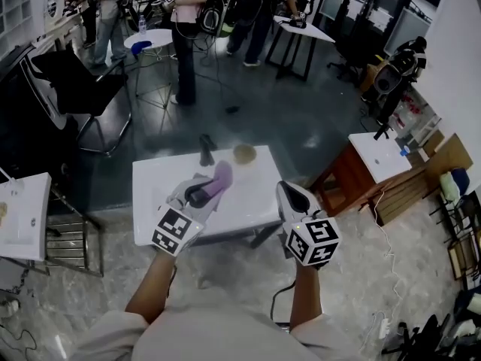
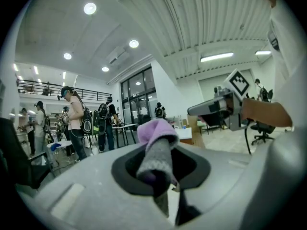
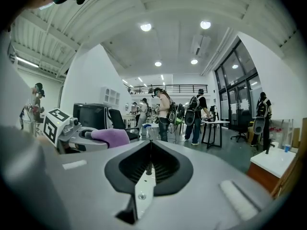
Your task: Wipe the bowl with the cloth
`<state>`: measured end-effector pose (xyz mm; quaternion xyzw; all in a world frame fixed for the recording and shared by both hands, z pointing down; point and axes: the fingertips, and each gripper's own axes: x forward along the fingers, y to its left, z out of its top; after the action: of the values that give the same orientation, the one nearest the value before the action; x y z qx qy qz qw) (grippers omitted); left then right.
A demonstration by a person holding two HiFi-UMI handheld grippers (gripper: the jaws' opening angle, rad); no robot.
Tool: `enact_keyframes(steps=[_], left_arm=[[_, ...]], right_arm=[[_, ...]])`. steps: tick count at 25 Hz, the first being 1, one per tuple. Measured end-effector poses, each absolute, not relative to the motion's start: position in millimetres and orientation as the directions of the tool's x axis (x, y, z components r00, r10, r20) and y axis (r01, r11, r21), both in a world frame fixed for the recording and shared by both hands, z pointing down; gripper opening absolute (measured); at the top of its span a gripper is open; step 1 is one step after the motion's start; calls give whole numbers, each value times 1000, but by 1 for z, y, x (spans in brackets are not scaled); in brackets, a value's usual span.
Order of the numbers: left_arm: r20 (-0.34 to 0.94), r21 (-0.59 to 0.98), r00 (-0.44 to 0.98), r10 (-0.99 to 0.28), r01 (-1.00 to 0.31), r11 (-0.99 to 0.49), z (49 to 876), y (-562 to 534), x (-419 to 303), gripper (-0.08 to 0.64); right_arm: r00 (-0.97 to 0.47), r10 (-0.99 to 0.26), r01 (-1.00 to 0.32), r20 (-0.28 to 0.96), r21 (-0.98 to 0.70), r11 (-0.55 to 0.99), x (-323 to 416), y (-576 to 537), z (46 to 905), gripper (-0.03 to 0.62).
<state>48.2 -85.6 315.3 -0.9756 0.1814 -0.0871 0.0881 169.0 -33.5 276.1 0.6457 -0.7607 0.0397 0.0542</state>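
left hand-held gripper (image 1: 201, 194) clamped on cloth (image 1: 222, 177), right hand-held gripper (image 1: 285, 191) jaws together, both level, side by side

The right gripper (image 3: 150, 150) has its jaws together, empty; the left gripper (image 3: 88, 134) holds a purple cloth (image 3: 114, 137).

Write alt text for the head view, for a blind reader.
Seen from above, the left tool holds a purple cloth out toward a white table; the right tool beside it is shut and empty. A tan bowl sits near the table's far edge; people stand in the room beyond.
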Motion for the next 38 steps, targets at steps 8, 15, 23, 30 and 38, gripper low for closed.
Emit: enact_keyframes(steps=[8,15,23,30,38], left_arm=[[178,-174,926,-334,-305,-936,335,-150,55,80],[230,-122,915,-331,-310,-943,368,-197,63,80],[280,-57,890,-360,-359,-932,402,-254,90,80],[324,-7,869,-373,-392,-920,428,-292,135,80],[393,51,833,-390,-443,-895,474,-324,170,80]], right_arm=[[-142,-971,-989,195,14,147,175,-110,303,19],[-168,-945,-985,281,-10,173,184,-164,343,55],[-241,-900,-969,362,-48,241,211,-238,385,86],[-320,-838,-945,442,-85,315,249,-301,431,98],[-393,-743,-910,542,-113,399,275,-355,497,115]])
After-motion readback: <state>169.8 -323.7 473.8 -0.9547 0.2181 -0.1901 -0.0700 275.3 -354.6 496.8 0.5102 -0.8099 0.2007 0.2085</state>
